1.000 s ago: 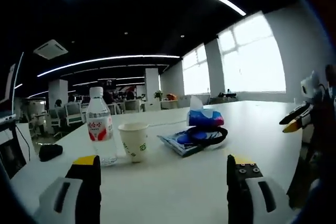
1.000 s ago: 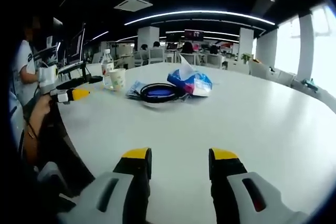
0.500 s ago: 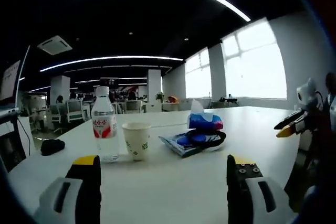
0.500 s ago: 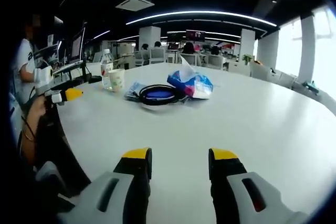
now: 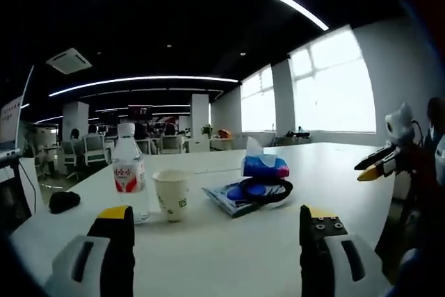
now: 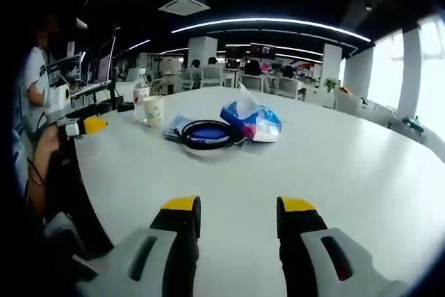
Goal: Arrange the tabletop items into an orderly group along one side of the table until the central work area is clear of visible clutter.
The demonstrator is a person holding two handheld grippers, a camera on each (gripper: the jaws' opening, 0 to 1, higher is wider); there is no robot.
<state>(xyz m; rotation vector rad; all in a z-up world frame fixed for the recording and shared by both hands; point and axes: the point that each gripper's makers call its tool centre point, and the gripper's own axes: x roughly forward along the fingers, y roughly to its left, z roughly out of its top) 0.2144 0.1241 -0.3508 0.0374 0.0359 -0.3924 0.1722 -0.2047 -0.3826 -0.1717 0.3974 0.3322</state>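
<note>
On the white table (image 5: pixel 229 241) stand a clear water bottle (image 5: pixel 129 172) with a red label and a white paper cup (image 5: pixel 171 195) beside it. To their right lie a blue packet (image 5: pixel 233 196), a black cable coil (image 5: pixel 268 190) on it and a blue tissue pack (image 5: pixel 263 165). My left gripper (image 5: pixel 215 222) is open, short of the cup, holding nothing. In the right gripper view the bottle (image 6: pixel 141 95), cup (image 6: pixel 153 110), coil (image 6: pixel 207 134) and tissue pack (image 6: pixel 252 120) sit far ahead. My right gripper (image 6: pixel 238 208) is open over bare table (image 6: pixel 334 172). The other gripper (image 6: pixel 80 126) enters at the left.
A black mouse-like object (image 5: pixel 64 201) lies at the table's left edge. The right gripper's yellow-tipped jaws (image 5: pixel 375 163) reach in from the right. A person in white (image 6: pixel 31 85) stands at the left near monitors. Office chairs and desks fill the background.
Both views have shifted slightly with the hands; the bottle and cup sit a little lower and left in the left gripper view. Nothing on the table has moved. Both grippers remain open.
</note>
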